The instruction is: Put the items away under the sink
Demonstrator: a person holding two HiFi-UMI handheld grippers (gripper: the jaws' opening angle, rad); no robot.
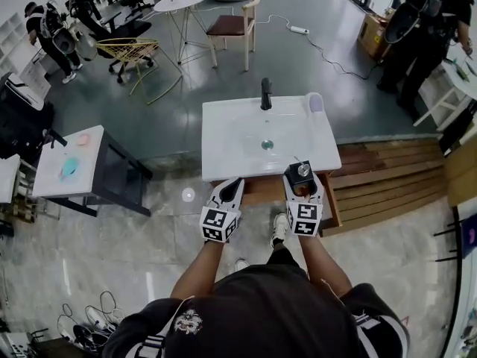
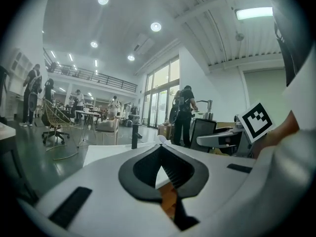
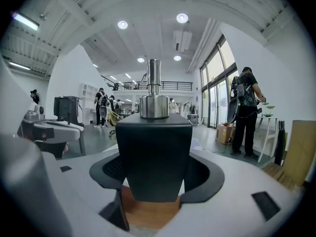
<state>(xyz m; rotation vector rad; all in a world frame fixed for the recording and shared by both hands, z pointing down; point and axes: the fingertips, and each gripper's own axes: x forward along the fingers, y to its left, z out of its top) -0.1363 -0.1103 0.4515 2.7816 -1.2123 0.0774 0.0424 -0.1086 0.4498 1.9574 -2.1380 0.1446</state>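
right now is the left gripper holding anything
No, the left gripper has nothing between its jaws, only the white sink showing beyond.

The soap bottle (image 3: 153, 157) is black with a silver top, the sink (image 1: 231, 136) white.

Surface: white sink bench (image 1: 223, 162) straight ahead of me, set on a wooden cabinet (image 1: 261, 191) | On it: black tap (image 1: 266, 94) upright at the rear edge; pale cup-like thing (image 1: 315, 103) at the rear right corner | Basin: drain (image 1: 267, 145) mid-bowl | Below: grey floor (image 1: 149, 230); wooden decking (image 1: 387, 177) to my right
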